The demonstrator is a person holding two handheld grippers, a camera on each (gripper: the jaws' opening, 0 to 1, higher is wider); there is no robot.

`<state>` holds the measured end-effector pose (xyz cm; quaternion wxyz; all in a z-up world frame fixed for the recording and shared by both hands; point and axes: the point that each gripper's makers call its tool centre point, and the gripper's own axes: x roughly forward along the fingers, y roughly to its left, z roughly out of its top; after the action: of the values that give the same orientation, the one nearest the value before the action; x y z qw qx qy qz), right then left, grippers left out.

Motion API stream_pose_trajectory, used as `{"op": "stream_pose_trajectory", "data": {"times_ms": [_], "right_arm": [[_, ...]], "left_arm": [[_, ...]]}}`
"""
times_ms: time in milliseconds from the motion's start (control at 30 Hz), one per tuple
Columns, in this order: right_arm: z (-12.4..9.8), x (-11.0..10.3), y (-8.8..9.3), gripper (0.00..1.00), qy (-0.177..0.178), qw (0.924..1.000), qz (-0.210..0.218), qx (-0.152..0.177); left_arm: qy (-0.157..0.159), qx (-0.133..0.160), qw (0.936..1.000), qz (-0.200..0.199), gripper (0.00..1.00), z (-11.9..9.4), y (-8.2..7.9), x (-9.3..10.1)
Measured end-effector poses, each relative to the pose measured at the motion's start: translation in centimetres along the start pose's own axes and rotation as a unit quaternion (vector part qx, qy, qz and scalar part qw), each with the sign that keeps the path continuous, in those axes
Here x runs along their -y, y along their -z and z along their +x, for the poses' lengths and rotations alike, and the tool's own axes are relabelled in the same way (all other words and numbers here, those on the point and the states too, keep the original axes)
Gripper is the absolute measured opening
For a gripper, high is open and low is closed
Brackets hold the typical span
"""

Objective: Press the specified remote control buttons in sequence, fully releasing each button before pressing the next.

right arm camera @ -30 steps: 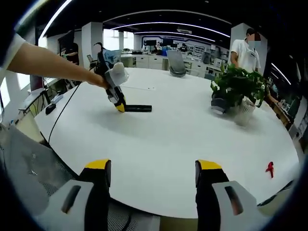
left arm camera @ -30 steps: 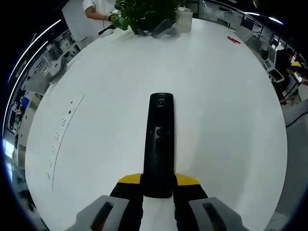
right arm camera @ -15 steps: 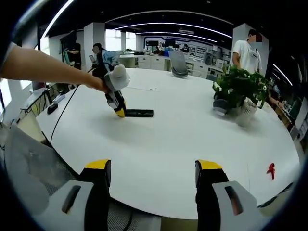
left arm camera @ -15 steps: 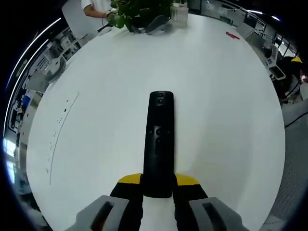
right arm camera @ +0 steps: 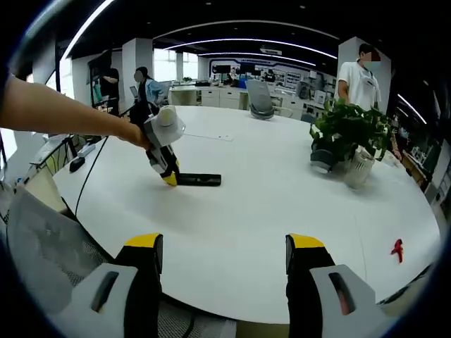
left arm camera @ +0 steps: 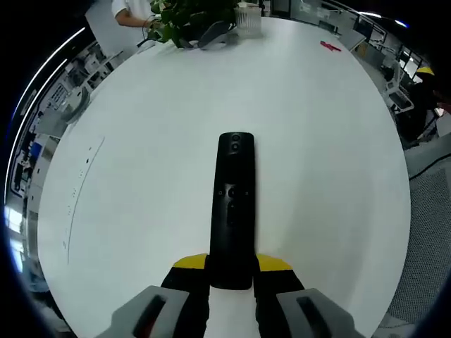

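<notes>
Remote control (left arm camera: 233,211) is lying on the white tabletop (left arm camera: 317,141), its 6 o'clock end being pinched by the left gripper (left arm camera: 232,271), while the right gripper (right arm camera: 222,257), spread and well apart, is probably needing to approach squarely over the buttons.

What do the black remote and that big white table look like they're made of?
Remote: probably matte black plastic, with an even dull surface and small moulded buttons. Table: smooth white top with a soft sheen, perhaps laminate or painted board; the look alone can't settle it.
</notes>
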<state>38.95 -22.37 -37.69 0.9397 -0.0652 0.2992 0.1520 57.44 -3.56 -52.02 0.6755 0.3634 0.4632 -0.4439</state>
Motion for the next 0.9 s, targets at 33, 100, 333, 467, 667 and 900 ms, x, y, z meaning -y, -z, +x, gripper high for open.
{"op": "stream_pose_trajectory", "data": {"times_ms": [33, 100, 333, 467, 667, 900], "right_arm": [[0.0, 0.0, -0.1, 0.73, 0.0, 1.0, 0.0, 0.002], [-0.1, 0.0, -0.2, 0.73, -0.001, 1.0, 0.001, 0.005], [-0.4, 0.0, -0.6, 0.73, 0.0, 0.9998, 0.006, 0.019], [-0.6, 0.1, -0.9, 0.74, 0.003, 0.9995, 0.009, 0.029], [-0.9, 0.4, -1.2, 0.74, 0.009, 0.9989, 0.02, 0.04], [-0.9, -0.1, -1.6, 0.74, -0.002, 0.9988, 0.017, 0.045]], "left_arm": [[-0.001, -0.002, 1.0, 0.0, 0.23, 0.0, 0.0, 0.1], [-0.002, -0.006, 1.0, 0.005, 0.23, -0.1, 0.1, 0.7], [-0.001, -0.016, 0.9997, 0.019, 0.23, -0.5, 0.8, 2.9], [-0.002, -0.016, 0.9996, 0.022, 0.23, -0.8, 1.4, 4.2], [0.0, -0.02, 0.9997, 0.012, 0.23, -1.3, 2.3, 6.3], [-0.004, -0.008, 0.9998, 0.016, 0.23, -2.0, 3.6, 9.0]]}}
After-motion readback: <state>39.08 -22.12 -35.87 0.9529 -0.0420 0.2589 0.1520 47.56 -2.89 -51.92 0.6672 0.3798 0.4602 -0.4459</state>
